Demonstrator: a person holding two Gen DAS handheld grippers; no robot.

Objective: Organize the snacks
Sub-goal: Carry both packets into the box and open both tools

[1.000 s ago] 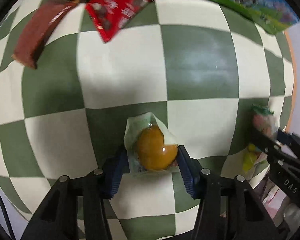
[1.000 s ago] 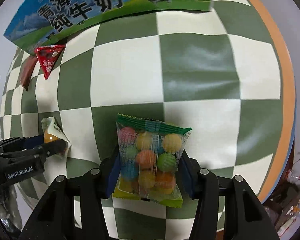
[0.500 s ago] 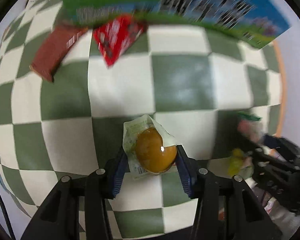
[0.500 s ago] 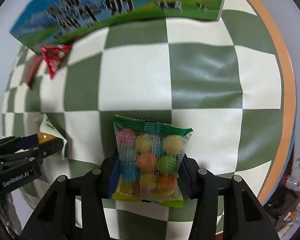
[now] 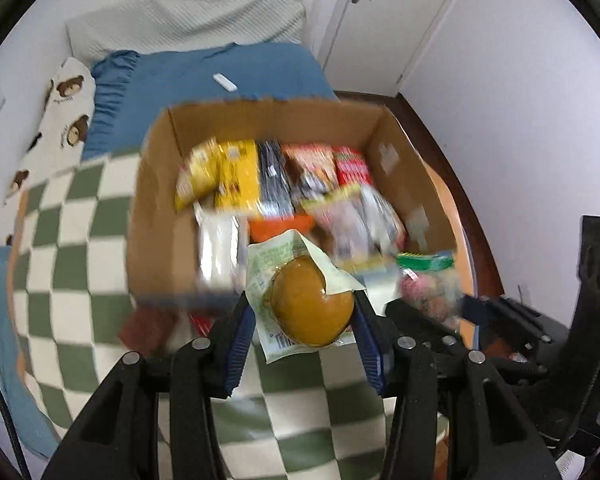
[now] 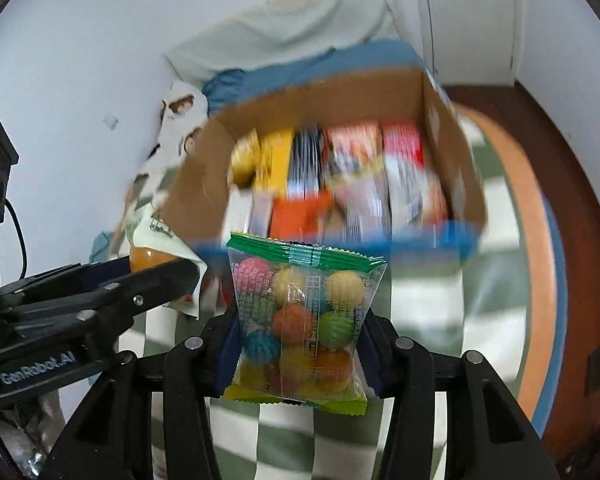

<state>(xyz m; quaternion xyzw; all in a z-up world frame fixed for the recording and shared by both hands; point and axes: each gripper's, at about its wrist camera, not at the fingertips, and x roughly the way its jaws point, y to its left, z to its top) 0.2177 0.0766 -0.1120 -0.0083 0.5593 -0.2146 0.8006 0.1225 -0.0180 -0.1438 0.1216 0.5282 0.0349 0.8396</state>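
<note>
Cardboard box (image 5: 168, 216) is your landmark: it stands open on the green-and-white checkered surface (image 5: 72, 240), packed with snack packets (image 5: 260, 184) set on edge in a row of yellow, dark, orange-red and red, blurred by motion.

Your left claw (image 5: 303, 312) is clamped on the orange jelly cup (image 5: 309, 306), its blue pads pressing both sides of the pale wrapper. You hold the cup at the box's near wall, its top edge overlapping the opening in the left wrist view.

Your right claw (image 6: 298, 336) is clamped on the gumball bag (image 6: 300, 320), a clear pouch with a green sealed top and coloured balls inside, hanging upright between the pads. It sits in front of the near edge of the box, which shows as a blue blur in the right wrist view.

Seen from the box, the two claws sit side by side close together, the jelly cup to the left of the gumball bag. A dark red wrapper (image 5: 144, 328) lies on the surface against the box's near wall, left of the left claw. Beyond the far wall of the box lies a blue pillow (image 5: 204, 76).
</note>
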